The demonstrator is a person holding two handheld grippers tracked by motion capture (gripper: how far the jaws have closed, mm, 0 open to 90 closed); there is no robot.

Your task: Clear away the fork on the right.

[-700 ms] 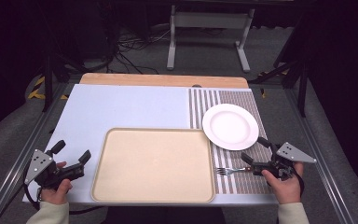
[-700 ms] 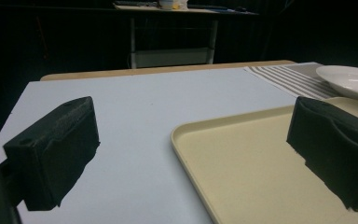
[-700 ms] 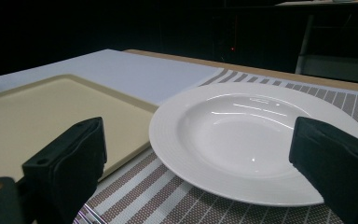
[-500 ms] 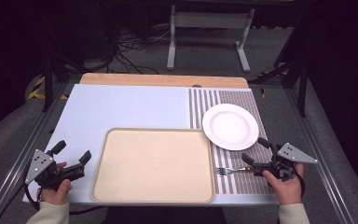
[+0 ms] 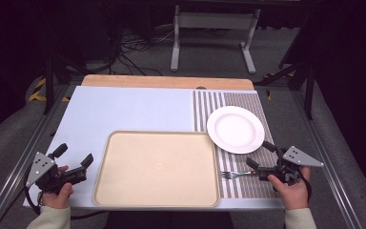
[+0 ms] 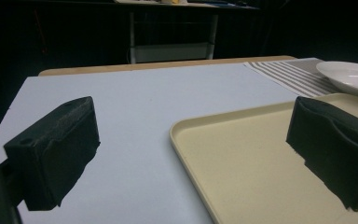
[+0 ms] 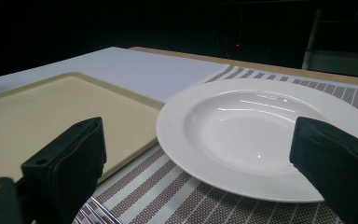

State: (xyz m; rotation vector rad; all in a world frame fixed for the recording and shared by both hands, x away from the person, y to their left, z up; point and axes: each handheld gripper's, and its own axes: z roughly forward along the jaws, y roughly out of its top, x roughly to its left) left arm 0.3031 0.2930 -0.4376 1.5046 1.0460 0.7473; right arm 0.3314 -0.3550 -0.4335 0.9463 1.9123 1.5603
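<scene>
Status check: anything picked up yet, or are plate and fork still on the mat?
Nothing looks moved yet: the plate and fork lie on the striped mat, and the tray holds nothing. In hand: the right hand-held gripper sits open between fork and plate, gripping neither; the left hand-held gripper waits open beside the tray. All the handling is left.

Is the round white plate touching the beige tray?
Cannot tell. In the high view the round white plate and beige tray look nearly edge to edge; no plain gap or contact.
</scene>
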